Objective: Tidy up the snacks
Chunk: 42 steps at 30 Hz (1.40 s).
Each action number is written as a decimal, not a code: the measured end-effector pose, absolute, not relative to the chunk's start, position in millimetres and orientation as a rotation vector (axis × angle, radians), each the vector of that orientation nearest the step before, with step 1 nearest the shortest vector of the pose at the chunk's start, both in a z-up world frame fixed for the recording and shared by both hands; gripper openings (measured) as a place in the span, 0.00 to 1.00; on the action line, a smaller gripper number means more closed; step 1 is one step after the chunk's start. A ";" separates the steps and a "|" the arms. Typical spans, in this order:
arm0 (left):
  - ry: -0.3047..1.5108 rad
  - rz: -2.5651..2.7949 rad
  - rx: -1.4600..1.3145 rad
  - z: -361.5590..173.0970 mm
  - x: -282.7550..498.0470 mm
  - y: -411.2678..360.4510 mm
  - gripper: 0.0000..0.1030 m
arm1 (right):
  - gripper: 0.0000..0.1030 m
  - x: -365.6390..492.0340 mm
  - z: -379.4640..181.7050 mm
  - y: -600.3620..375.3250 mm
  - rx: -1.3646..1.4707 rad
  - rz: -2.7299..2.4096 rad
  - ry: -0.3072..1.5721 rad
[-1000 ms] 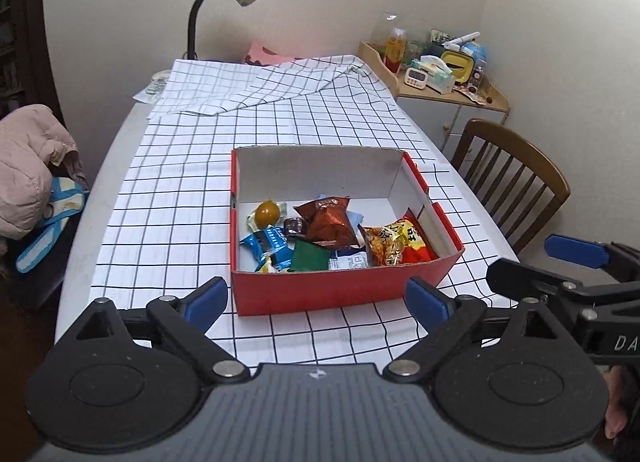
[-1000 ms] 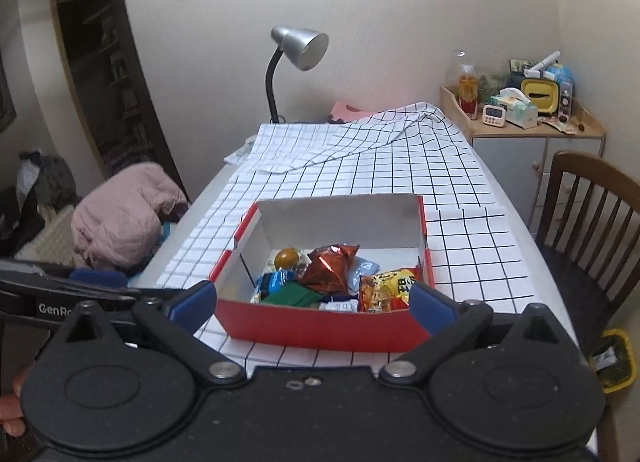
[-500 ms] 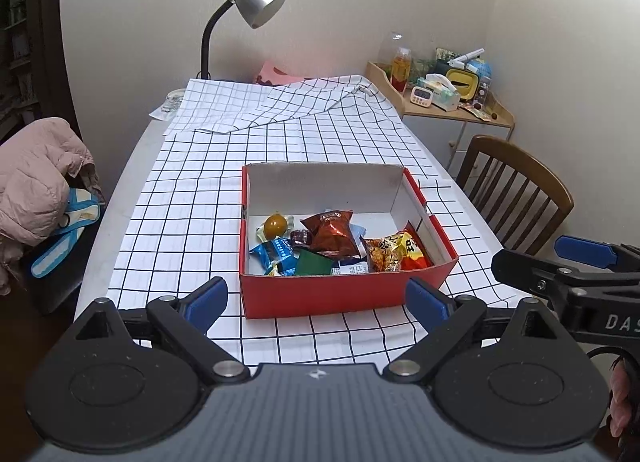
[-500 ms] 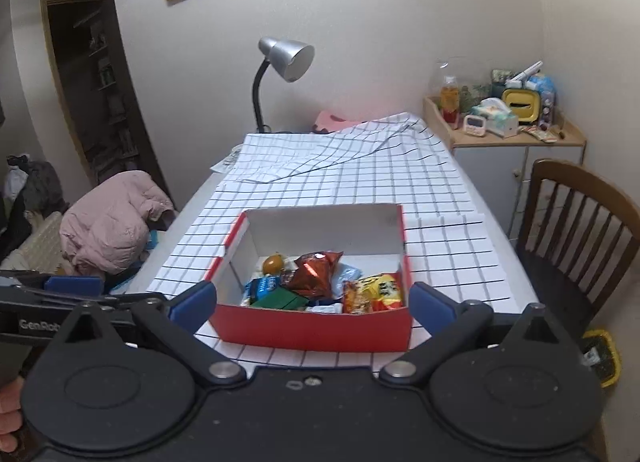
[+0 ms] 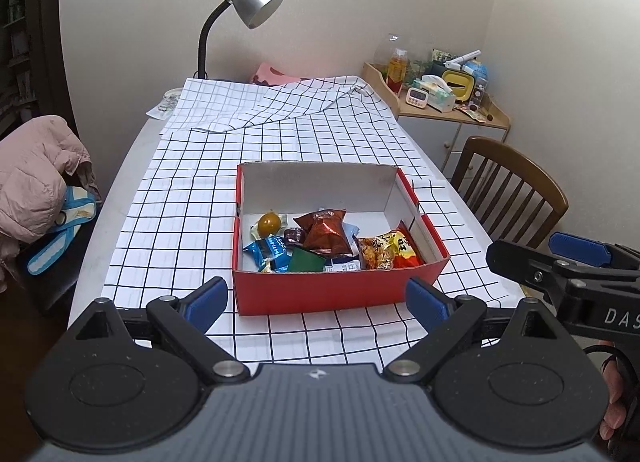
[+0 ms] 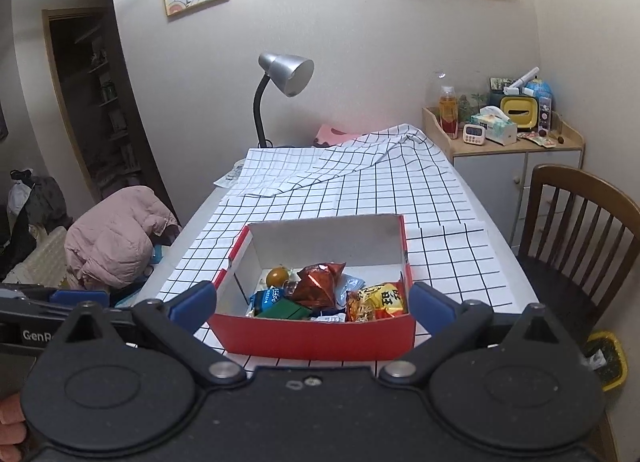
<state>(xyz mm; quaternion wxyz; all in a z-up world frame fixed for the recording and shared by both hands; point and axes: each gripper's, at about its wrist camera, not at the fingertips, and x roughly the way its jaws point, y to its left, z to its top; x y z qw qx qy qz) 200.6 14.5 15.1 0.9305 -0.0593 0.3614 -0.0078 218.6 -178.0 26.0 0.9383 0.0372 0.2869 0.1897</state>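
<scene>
— What has changed at your table?

— Both your tools have drawn back from the red box, so more checked cloth shows. Your left gripper and right gripper hang wide and empty.

— And the snacks?

— All inside the box, none on the cloth. The sorting looks finished, or nearly.

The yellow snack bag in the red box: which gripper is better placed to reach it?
Probably right gripper: the yellow snack bag lies at the red box's right end, on its side. Both open grippers are held back.
</scene>
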 end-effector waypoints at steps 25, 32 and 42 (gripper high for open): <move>0.742 -0.030 -0.136 13.7 198.9 16.1 0.93 | 0.99 216.8 21.7 -174.2 0.081 0.417 0.600; 0.749 -0.028 -0.137 12.1 200.2 16.3 0.93 | 0.99 216.3 19.7 -173.4 0.085 0.419 0.605; 0.760 -0.027 -0.136 9.8 201.4 15.8 0.93 | 0.99 217.6 17.3 -174.2 0.091 0.420 0.614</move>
